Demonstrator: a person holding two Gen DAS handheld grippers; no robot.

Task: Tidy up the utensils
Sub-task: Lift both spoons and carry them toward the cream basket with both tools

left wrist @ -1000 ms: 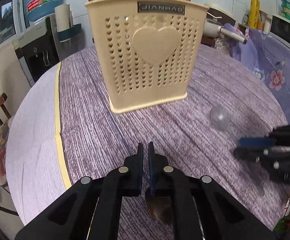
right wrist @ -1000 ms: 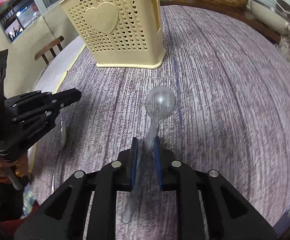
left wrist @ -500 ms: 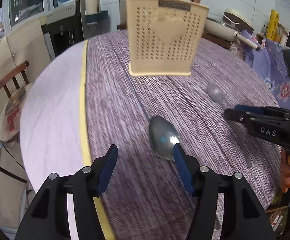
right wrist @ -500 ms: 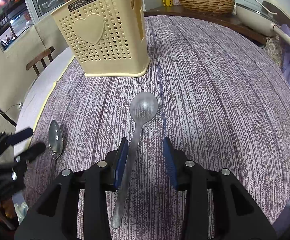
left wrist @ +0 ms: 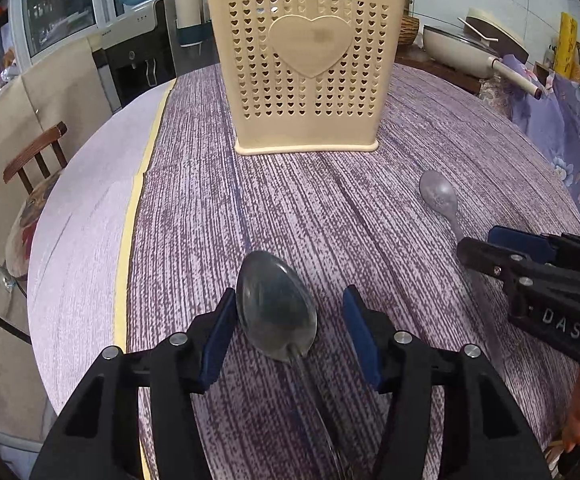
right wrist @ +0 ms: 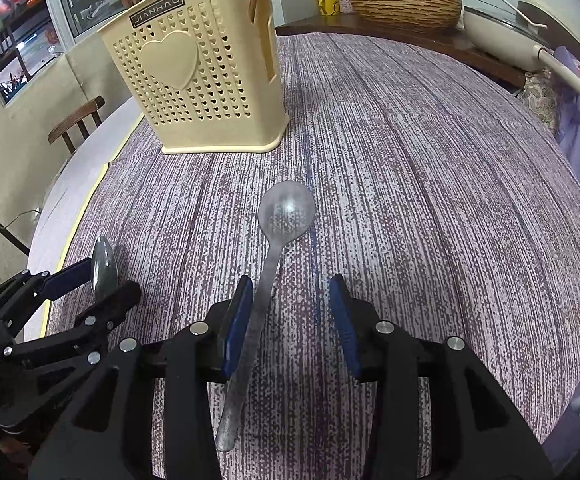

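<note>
Ahead of you: bare tablecloth [left wrist: 290,208] up to the utensil basket [left wrist: 305,72].
Obstacle: basket stands upright mid-table.

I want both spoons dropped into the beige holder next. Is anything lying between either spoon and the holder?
Nothing visible does. Only bare tablecloth lies between the metal spoon and the holder, and between the translucent spoon and the holder.

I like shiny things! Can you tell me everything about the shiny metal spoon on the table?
The metal spoon is silvery and mirror-bright, with a pointed oval bowl and a thin handle running back under the camera. It lies flat on the purple striped tablecloth, bowl pointing toward the basket. The left gripper is open around it, one blue pad close on each side; whether either pad touches it is unclear. The handle's end is hidden.
</note>
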